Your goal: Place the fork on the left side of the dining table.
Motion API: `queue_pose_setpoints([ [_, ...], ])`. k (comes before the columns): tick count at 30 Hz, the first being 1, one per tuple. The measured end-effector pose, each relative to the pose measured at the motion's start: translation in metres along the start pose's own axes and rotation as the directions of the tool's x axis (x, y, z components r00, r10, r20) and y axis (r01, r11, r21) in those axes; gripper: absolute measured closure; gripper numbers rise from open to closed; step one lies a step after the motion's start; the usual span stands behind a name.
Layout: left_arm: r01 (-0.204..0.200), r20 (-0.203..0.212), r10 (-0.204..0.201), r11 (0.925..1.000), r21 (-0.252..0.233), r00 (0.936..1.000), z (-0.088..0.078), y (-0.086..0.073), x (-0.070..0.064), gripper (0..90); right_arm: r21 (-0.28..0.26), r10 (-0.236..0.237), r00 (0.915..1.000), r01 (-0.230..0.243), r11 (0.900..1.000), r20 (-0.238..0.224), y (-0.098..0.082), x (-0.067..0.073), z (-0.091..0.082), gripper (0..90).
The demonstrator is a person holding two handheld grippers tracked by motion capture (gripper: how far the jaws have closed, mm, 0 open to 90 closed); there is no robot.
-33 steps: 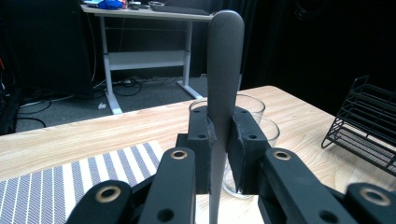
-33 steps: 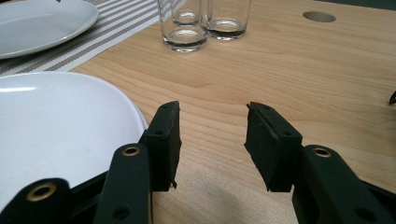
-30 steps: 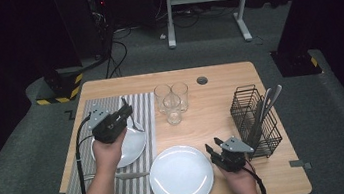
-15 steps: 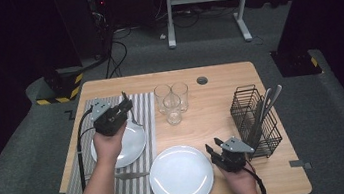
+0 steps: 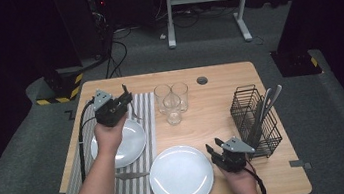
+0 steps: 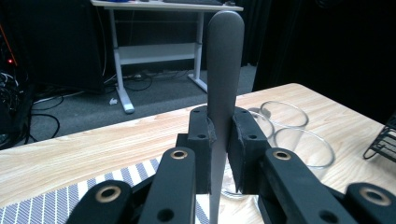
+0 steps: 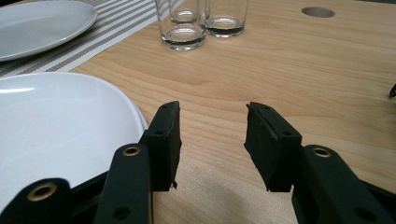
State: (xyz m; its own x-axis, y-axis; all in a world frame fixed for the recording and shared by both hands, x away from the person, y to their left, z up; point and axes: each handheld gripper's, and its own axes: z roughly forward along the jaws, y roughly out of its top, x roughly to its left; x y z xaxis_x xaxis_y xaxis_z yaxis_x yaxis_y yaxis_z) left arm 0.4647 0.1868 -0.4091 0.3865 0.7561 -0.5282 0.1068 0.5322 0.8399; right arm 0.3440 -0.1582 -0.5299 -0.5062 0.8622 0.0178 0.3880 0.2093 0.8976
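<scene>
Left gripper point(image 6: 219, 154) clamped on knife point(image 6: 224, 70): thin, stiff, slick steel, light; pinch flat mid-blade. Right gripper point(image 7: 212, 144) half-open, empty, near right.

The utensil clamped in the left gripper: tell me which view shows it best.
The left gripper view: the utensil, a flat grey handle with a rounded end, stands upright and close between the left gripper jaws, which are shut on it. In the high view it is a thin sliver at that gripper, too small to identify.
</scene>
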Motion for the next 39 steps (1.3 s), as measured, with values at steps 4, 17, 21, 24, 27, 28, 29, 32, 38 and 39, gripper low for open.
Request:
queue_pose_setpoints([
  [4, -0.155, -0.011, 0.157, 0.9794, 0.130, 0.9875, -0.001, 0.006, 0.015, 79.5, -0.002, 0.006, 1.0000, -0.006, 1.000, 0.000, 0.000, -0.001, 0.000, 55.0],
  [17, -0.125, -0.055, 0.133, 0.9830, 0.134, 0.9896, 0.015, 0.001, 0.036, 79.6, -0.004, 0.011, 0.9999, -0.011, 1.000, -0.002, 0.000, -0.001, 0.000, 55.2],
  [21, -0.120, -0.053, 0.129, 0.9829, 0.139, 0.9903, 0.019, 0.001, 0.038, 79.6, -0.003, 0.008, 1.0000, -0.008, 1.000, 0.001, 0.000, 0.000, 0.000, 55.2],
  [24, -0.121, -0.053, 0.129, 0.9829, 0.139, 0.9902, 0.022, 0.002, 0.039, 79.6, -0.006, 0.004, 1.0000, -0.004, 1.000, 0.001, 0.000, 0.000, 0.000, 55.4],
  [27, -0.112, -0.066, 0.122, 0.9839, 0.139, 0.9903, 0.025, 0.001, 0.040, 79.6, -0.006, 0.004, 1.0000, -0.004, 1.000, 0.000, 0.000, 0.000, -0.001, 55.4],
  [28, -0.108, -0.073, 0.120, 0.9832, 0.147, 0.9901, 0.026, 0.000, 0.042, 79.6, -0.006, 0.005, 1.0000, -0.005, 1.000, 0.000, 0.000, 0.000, -0.001, 55.4],
  [29, -0.102, -0.080, 0.115, 0.9831, 0.152, 0.9901, 0.027, -0.002, 0.043, 79.5, -0.005, 0.006, 1.0000, -0.006, 1.000, 0.000, 0.000, 0.000, -0.001, 55.4],
  [32, -0.097, -0.083, 0.111, 0.9828, 0.157, 0.9903, 0.029, -0.005, 0.044, 79.5, -0.006, 0.008, 1.0000, -0.008, 1.000, 0.001, -0.001, 0.000, -0.001, 55.4],
  [38, -0.095, -0.072, 0.109, 0.9809, 0.170, 0.9915, 0.031, -0.010, 0.045, 79.6, -0.005, 0.009, 1.0000, -0.009, 1.000, 0.003, -0.001, -0.001, -0.001, 56.3],
  [39, -0.097, -0.075, 0.112, 0.9803, 0.172, 0.9909, 0.031, -0.010, 0.045, 79.5, -0.005, 0.008, 1.0000, -0.008, 1.000, 0.002, -0.001, 0.000, -0.001, 56.3],
])
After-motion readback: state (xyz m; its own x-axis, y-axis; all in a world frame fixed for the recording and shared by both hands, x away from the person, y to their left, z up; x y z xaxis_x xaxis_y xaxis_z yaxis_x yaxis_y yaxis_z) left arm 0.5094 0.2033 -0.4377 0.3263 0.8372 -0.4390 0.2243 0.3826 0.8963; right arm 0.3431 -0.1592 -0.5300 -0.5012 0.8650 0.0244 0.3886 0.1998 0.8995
